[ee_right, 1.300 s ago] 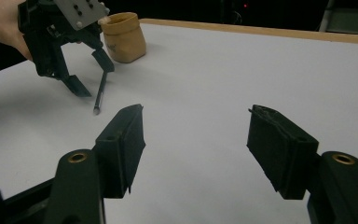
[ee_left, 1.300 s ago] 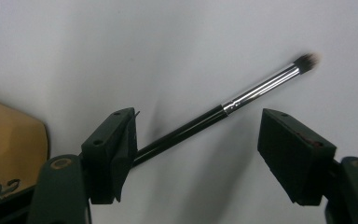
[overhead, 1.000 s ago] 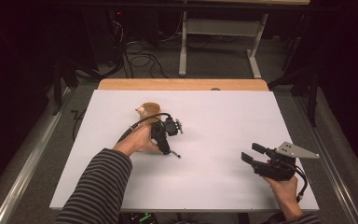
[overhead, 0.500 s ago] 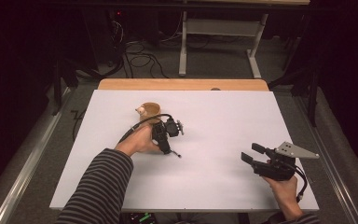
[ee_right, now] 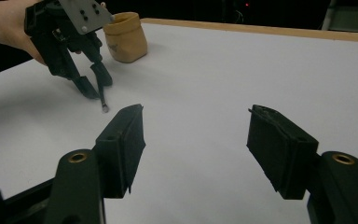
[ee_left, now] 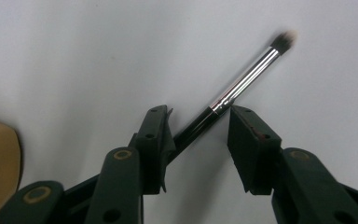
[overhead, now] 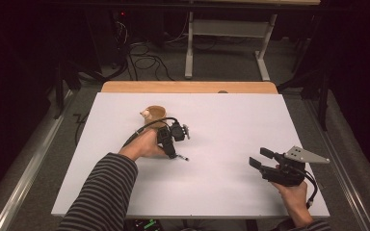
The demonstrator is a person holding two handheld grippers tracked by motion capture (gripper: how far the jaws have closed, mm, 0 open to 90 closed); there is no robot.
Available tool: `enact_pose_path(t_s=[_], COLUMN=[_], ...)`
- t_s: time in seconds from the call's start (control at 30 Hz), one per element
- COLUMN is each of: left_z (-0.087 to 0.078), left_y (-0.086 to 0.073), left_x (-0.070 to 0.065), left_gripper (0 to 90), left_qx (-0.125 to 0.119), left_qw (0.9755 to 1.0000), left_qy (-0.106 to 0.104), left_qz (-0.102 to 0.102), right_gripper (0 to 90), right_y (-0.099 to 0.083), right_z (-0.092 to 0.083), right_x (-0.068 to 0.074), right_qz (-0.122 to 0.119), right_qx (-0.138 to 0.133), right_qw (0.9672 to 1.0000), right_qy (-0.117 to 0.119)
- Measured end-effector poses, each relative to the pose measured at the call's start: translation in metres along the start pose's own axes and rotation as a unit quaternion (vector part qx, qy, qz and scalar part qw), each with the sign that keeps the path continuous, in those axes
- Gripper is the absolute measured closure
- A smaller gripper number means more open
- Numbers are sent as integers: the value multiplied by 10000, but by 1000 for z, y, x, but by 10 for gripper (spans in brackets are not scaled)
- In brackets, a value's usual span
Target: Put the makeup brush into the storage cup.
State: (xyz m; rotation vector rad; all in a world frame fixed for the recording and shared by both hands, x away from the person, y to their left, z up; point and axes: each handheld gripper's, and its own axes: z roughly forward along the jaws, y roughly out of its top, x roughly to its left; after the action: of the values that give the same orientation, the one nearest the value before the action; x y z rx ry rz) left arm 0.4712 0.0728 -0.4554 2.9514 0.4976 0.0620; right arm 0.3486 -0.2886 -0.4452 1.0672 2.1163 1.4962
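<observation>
A slim makeup brush [ee_left: 242, 84] with a black handle, silver ferrule and dark bristles lies on the white table [overhead: 231, 120]. My left gripper [ee_left: 200, 116] points down over it with its jaws open on either side of the handle, which runs close by the left jaw. In the high view the left gripper [overhead: 173, 152] is left of centre, and the brush tip [overhead: 185, 158] pokes out to its right. My right gripper [overhead: 257, 158] hovers open and holds nothing near the front right. The right gripper view looks past the right gripper [ee_right: 196, 116] to the left gripper [ee_right: 95, 86].
A small tan cup [overhead: 154, 114] stands just behind the left hand, also seen as the tan cup [ee_right: 126, 37] in the right gripper view. A wooden strip [overhead: 188, 87] runs along the table's far edge. Cables and desk legs lie on the dark floor beyond.
</observation>
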Motion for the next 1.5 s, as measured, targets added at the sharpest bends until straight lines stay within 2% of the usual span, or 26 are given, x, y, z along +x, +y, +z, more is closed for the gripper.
enact_pose_path(t_s=[0.43,0.53,0.9,1.3,1.4,1.5], left_z=[0,-1,0,-1,-3,-6], left_y=[-1,-1,-1,0,-1,-2], left_x=[1,2,1,0,0,0], left_gripper=[664,718,825,833,834,834], left_qx=[-51,-32,-12,37,20,-106], left_qw=[9999,9999,10000,10000,10000,9999], left_qy=[-104,-107,-67,-13,-6,11], left_qz=[5,5,42,36,7,-41], right_gripper=[373,373,373,374,374,374], right_y=[0,0,0,0,0,0], right_z=[0,0,0,0,0,0], right_x=[0,0,0,1,0,0], right_qz=[4,-6,-7,-24,-23,-23], right_qx=[21,18,24,41,40,41], right_qw=[10000,10000,10000,10000,10000,10000], right_qy=[44,48,43,33,36,35])
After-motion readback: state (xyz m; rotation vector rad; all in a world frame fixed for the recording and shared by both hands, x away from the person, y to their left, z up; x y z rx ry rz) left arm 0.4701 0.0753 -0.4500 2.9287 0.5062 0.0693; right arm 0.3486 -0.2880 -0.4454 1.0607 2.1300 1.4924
